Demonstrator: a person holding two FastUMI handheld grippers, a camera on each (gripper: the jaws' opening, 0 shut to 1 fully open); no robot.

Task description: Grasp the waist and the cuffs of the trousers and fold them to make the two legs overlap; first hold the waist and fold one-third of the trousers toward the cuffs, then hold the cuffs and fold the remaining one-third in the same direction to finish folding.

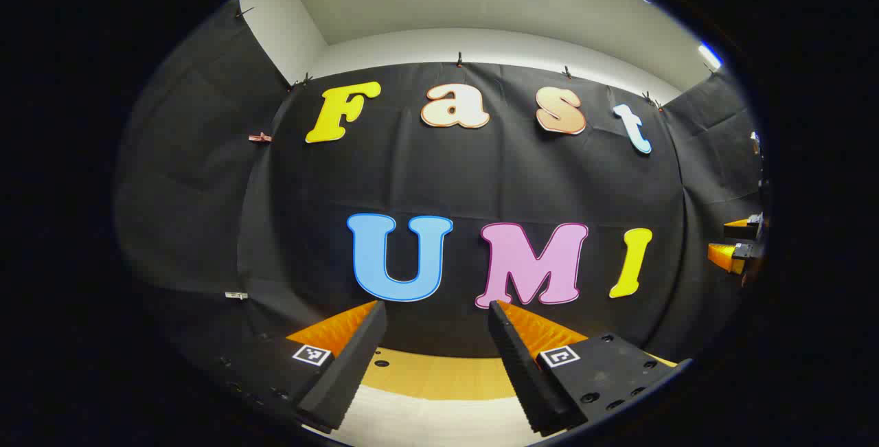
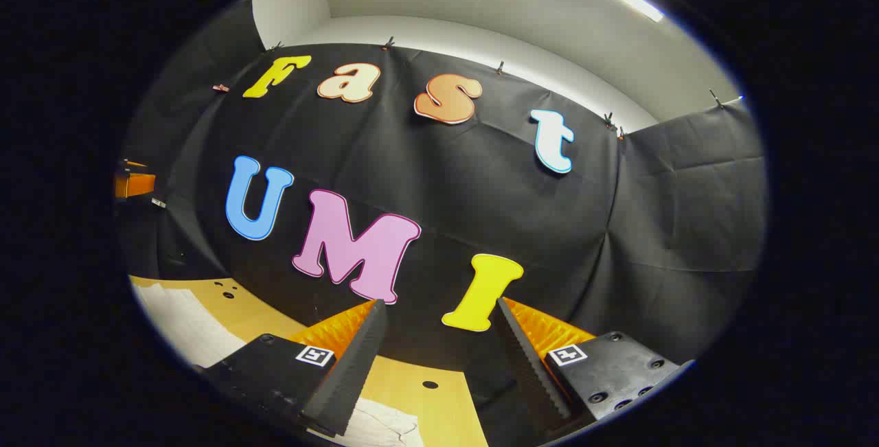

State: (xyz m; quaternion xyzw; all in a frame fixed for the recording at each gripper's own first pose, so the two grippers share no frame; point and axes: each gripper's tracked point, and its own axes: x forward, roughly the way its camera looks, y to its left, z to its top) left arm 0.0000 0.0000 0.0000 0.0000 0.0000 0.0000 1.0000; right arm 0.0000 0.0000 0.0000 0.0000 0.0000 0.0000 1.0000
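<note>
Both the left gripper [image 1: 436, 354] and right gripper [image 2: 439, 358] are held raised with fingers released and empty, aimed at the wall, while pale cloth, presumably the trousers [image 2: 182, 320], is seen on the desk [image 2: 405, 375] below.

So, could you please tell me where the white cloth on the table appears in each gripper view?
Left gripper view: the white cloth lies at the bottom centre, just below the bare wood.
Right gripper view: it lies at the lower left, and again at the bottom edge.
Shared landmark: the wooden table under it.
</note>
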